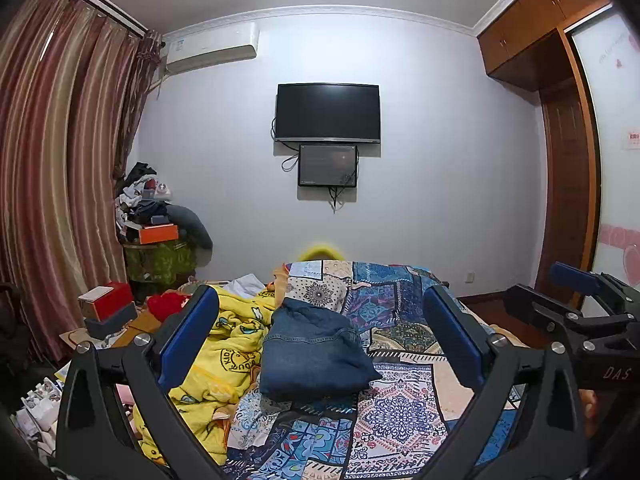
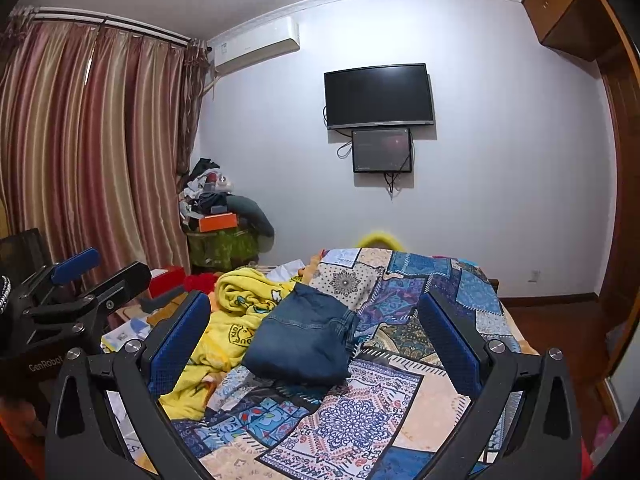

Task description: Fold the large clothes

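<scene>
Denim garment [image 1: 316,348] lay folded on the patchwork bedspread [image 1: 400,412], both left gripper [image 1: 320,344] and right gripper [image 2: 316,340] empty with jaws apart; next step: seek another large piece.

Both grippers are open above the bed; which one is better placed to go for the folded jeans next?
Marginally the left gripper: the folded jeans sit centred between its fingers, while they lie left of centre for the right gripper. Both are open and apart from the denim.
</scene>
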A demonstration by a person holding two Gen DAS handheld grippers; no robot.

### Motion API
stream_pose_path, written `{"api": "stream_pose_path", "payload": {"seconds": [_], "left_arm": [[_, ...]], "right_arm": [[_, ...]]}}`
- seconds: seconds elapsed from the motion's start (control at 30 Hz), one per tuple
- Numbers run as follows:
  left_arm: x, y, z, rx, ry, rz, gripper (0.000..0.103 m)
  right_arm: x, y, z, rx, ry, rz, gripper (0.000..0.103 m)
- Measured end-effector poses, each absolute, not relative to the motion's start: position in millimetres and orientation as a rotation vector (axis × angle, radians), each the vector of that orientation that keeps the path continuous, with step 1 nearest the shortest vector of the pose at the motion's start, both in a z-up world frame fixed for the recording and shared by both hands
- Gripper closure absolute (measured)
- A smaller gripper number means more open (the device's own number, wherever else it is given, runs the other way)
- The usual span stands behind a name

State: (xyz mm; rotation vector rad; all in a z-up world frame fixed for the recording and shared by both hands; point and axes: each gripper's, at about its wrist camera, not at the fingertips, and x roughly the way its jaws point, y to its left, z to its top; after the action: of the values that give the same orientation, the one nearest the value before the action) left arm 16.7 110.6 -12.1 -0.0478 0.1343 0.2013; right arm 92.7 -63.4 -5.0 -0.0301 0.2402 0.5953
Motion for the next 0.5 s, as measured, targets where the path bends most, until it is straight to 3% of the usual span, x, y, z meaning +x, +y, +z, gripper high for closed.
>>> {"api": "stream_pose_path", "payload": {"seconds": [0.5], "left_arm": [[20.3,117.5,-17.1,-0.054,0.144,0.172,0.001]], "right_arm": [[94.0,-65.0,-5.8,-0.028,0.239,0.589,0.0]]}}
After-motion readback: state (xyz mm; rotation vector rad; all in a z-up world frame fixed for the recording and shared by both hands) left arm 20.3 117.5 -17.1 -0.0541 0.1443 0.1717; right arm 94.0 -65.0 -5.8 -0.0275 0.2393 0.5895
